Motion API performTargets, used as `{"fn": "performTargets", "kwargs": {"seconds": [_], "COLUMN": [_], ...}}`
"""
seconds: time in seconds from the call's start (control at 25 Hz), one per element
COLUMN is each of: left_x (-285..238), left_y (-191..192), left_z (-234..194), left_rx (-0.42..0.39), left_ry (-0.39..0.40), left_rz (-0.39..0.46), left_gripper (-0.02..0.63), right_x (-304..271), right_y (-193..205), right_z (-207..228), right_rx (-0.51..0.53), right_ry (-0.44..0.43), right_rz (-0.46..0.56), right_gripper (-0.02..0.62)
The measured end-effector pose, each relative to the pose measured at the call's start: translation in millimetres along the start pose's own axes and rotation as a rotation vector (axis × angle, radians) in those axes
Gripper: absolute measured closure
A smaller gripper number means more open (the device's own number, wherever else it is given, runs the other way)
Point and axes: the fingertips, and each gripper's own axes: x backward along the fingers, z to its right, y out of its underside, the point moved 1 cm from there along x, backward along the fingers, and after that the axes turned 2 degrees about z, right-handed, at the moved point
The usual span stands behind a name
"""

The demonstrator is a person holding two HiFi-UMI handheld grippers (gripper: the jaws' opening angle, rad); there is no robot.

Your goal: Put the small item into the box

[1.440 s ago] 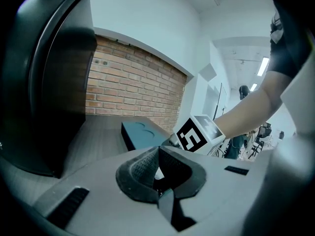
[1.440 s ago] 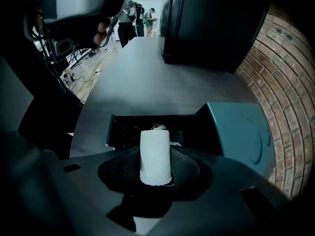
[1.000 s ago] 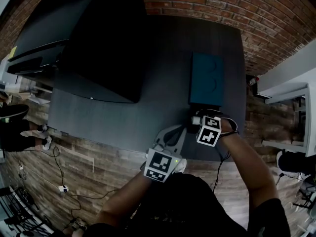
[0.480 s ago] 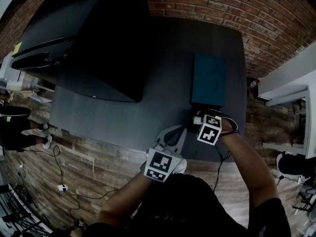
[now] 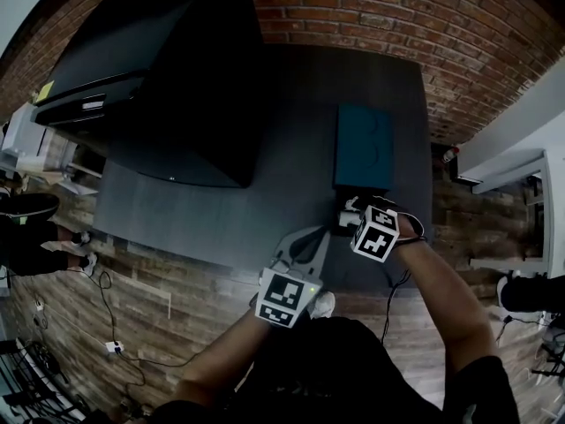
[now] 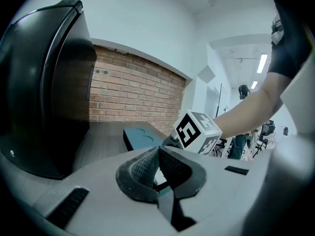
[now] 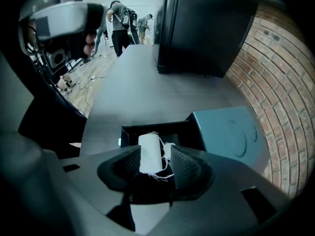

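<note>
While right gripper (image 7: 155, 162) pinches roll (image 7: 149, 154) | box (image 7: 129, 133) beneath | teal cover (image 7: 231, 136) adjoining

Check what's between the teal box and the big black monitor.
Nothing: bare dark grey tabletop separates the teal rectangular box from the large black monitor, clearest in the head view.

Readable text: none can be made out in any view.
Left cube (image 5: 284, 297), on the left gripper (image 5: 305, 244): black-and-white square markers only.
Right cube (image 5: 375, 233), on the right gripper (image 5: 350, 212): square markers only, no letters or numbers.
</note>
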Motion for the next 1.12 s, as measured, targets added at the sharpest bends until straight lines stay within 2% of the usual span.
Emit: {"fn": "performTargets", "kwargs": {"seconds": [0.32, 0.44, 0.52, 0.56, 0.68, 0.88, 1.12], "left_x": [22, 32, 37, 40, 49, 67, 91], "left_y": [-27, -36, -42, -46, -57, -74, -92], "left_z": [4, 4, 7, 10, 22, 44, 60], "left_rx": [-0.029, -0.035, -0.037, -0.041, -0.06, -0.077, -0.045], "left_ry": [-0.047, -0.066, -0.074, -0.076, -0.075, -0.069, -0.096], "left_rz": [0.064, 0.092, 0.109, 0.118, 0.149, 0.195, 0.231], "left_gripper": [0.572, 0.572, 0.572, 0.572, 0.572, 0.572, 0.572], "right_x": [54, 83, 107, 121, 162, 236, 307], "right_y": [-11, -17, -22, -25, -31, -47, -48], "right_z": [-8, -5, -2, -2, -7, -21, -46], "right_rx": [-0.088, -0.142, -0.178, -0.198, -0.271, -0.372, -0.421], "right_ry": [0.118, 0.226, 0.312, 0.346, 0.422, 0.496, 0.574], "right_rz": [0.146, 0.249, 0.335, 0.379, 0.506, 0.729, 0.903], "right_gripper": [0.411, 0.476, 0.563, 0.571, 0.575, 0.575, 0.577]}}
